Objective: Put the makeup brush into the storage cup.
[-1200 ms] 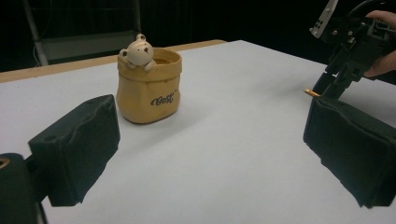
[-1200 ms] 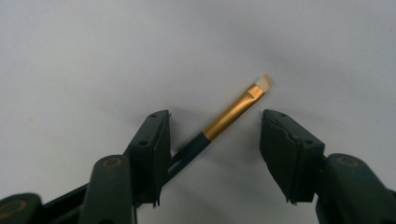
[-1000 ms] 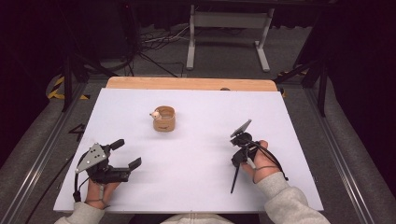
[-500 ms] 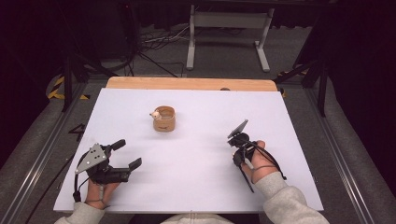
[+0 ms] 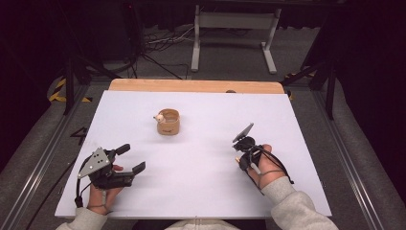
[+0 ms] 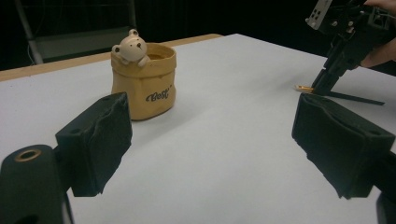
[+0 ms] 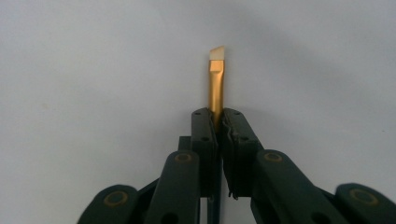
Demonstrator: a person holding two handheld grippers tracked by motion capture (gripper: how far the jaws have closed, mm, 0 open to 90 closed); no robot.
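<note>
The white bench (image 5: 201,191) carries a small tan pot (image 5: 168,122) with a bear figure on its rim, far of centre. The left gripper (image 5: 128,158) rests near left, jaws spread and empty, though they have just been closing a little. The right gripper (image 5: 238,158), near right, has just pressed together on a brush (image 7: 215,86): thin, stiff and likely light, gold ferrule and pale angled tip poking out. The handle looks slick, so a mid-handle pinch seems safest.
</note>
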